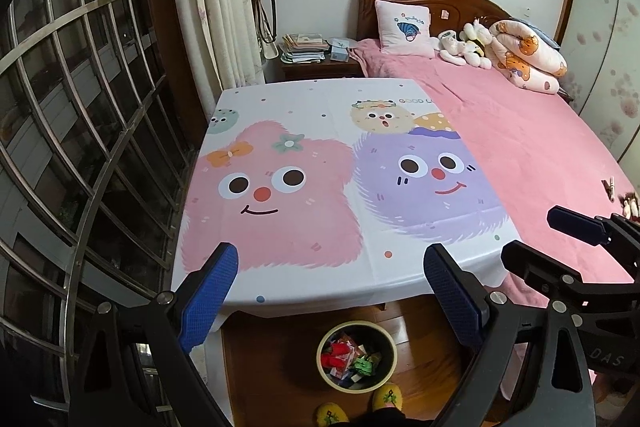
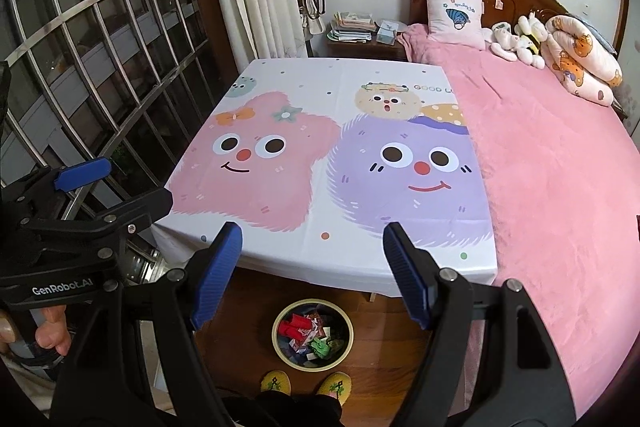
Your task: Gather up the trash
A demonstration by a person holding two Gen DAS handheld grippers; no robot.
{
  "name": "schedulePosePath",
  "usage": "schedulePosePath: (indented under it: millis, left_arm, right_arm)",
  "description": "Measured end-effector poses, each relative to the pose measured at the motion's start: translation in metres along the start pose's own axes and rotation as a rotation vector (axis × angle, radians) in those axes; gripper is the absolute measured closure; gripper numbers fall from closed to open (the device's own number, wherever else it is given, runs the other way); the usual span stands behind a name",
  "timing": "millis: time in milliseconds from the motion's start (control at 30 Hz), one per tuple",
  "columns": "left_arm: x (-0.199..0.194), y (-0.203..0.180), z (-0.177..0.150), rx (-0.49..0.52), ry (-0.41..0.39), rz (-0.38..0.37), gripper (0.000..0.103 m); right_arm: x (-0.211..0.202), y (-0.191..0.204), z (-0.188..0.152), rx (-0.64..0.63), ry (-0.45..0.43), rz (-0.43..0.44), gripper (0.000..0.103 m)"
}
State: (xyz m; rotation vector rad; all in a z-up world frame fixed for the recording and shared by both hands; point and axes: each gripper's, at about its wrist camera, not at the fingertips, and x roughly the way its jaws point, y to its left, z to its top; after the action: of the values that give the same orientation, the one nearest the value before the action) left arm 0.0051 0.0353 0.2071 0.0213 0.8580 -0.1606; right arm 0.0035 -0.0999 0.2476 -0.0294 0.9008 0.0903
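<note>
Both tools empty, jaws apart: left tool (image 1: 332,275), right tool (image 2: 312,251). Trash (image 2: 310,337) in bin (image 2: 280,319) on floor below table (image 2: 280,251) edge. Risk: foot knocks bin, spilling trash.

Tablecloth (image 1: 304,163) looked smooth, slightly sheeny printed plastic or cloth, w/ fold creases; beside it the pink bedspread (image 1: 520,131) was matt, fuzzy cloth. Below the cloth's near edge, floor (image 2: 240,307) was glossy wood and the bin (image 2: 312,335) held crinkly paper/foil wrappers. Both grippers' fingers (image 1: 212,291) (image 2: 406,275) were matt black plastic w/ ribbed blue pads.
</note>
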Motion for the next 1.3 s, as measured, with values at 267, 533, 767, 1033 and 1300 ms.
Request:
schedulePosePath:
  millis: [267,533,767,1033,1300]
  left_arm:
    - [0.009,-0.003,0.003,0.005,0.012,0.009,0.008]
    - [0.013,-0.008,0.001,0.005,0.012,0.02,0.008]
    - [0.013,-0.007,0.0,0.005,0.008,0.023,0.008]
    - [0.013,-0.006,0.003,0.008,0.008,0.033,0.008]
    - [0.01,-0.004,0.005,0.016,0.0,0.044,0.008]
  right_arm:
    - [-0.001,-0.002,-0.001,-0.003,-0.006,0.007,0.032]
    - [-0.004,-0.006,0.0,0.016,-0.021,0.008,0.032]
    - [-0.008,-0.005,0.002,0.019,-0.037,0.002,0.032]
    - [-0.011,-0.003,0.001,0.026,-0.048,-0.006,0.032]
    - [-0.011,-0.003,0.002,0.029,-0.052,-0.008,0.032]
